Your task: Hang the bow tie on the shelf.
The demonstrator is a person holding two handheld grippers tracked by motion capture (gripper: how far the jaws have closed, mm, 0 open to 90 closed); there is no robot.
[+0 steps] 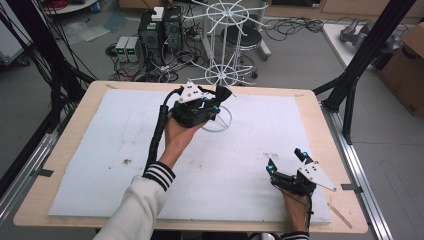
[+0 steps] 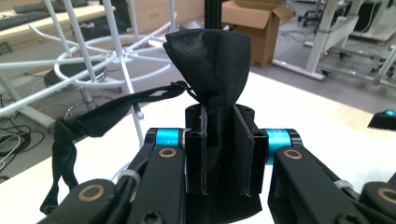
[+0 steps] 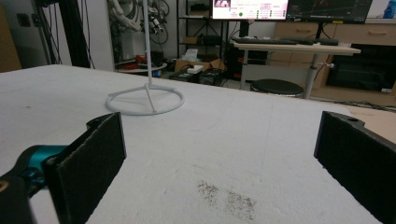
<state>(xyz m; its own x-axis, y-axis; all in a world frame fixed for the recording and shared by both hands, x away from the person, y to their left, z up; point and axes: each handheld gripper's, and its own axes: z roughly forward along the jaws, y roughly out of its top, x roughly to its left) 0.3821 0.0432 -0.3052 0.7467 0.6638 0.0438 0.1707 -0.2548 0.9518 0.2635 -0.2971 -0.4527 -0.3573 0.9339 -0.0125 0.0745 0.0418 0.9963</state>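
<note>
light: even, bright indoor | shadows: soft, faint | focus: near gripper parts slightly blurred

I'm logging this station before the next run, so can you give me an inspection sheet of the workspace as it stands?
Surface: white mat on a wooden table, with a dark smudge.
Job's things: black cloth pouch with a dangling drawstring; white wire stand, its ring base on the mat.
Clutter: wooden stick at the table's near right corner.
Grippers: left gripper shut on the pouch near the stand; right gripper open, nothing between its jaws.
Cables: black cable trailing from the left gripper.
Surroundings: computer towers, floor wiring, stool, cardboard box.
</note>
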